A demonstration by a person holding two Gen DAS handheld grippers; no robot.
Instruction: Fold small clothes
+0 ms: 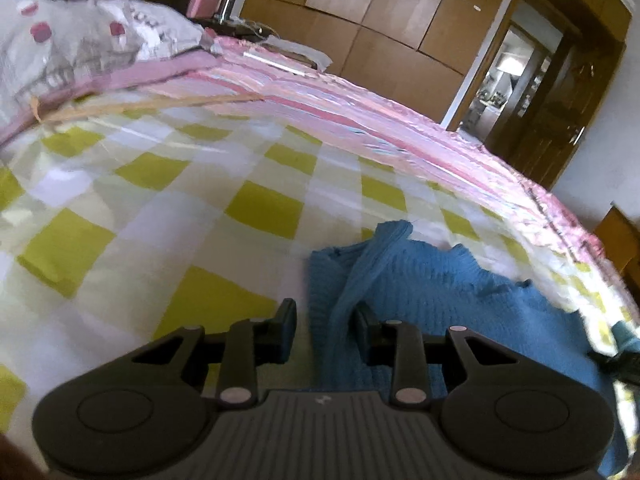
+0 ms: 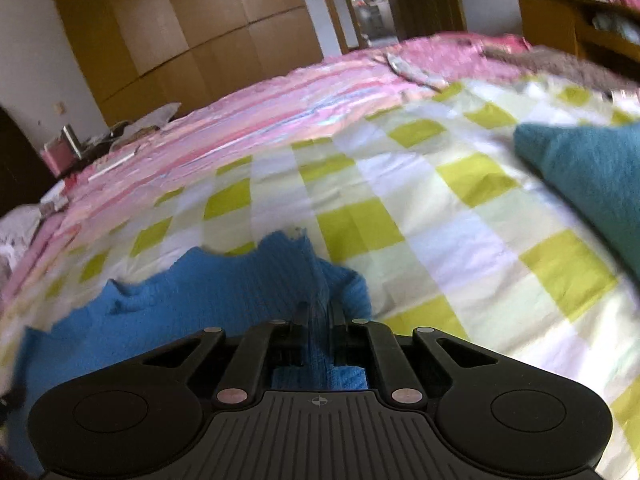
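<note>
A blue knitted garment (image 1: 440, 292) lies crumpled on the yellow-and-white checked sheet (image 1: 192, 208). My left gripper (image 1: 324, 322) is at the garment's left edge. A raised fold of the knit runs up between its fingers. Its left finger (image 1: 286, 320) stands clear of the cloth with sheet showing beside it, so the jaws are open. In the right wrist view the same blue garment (image 2: 200, 300) spreads to the left. My right gripper (image 2: 320, 314) is shut on a narrow ridge of it, with the fingers close together on the knit.
A teal cloth (image 2: 592, 176) lies on the sheet to the right. A pink striped quilt (image 1: 360, 108) runs along the far side of the bed, with a white dotted bundle (image 1: 80, 40) at its left end. Brown wardrobes (image 1: 380, 12) and a doorway (image 1: 508, 72) stand beyond.
</note>
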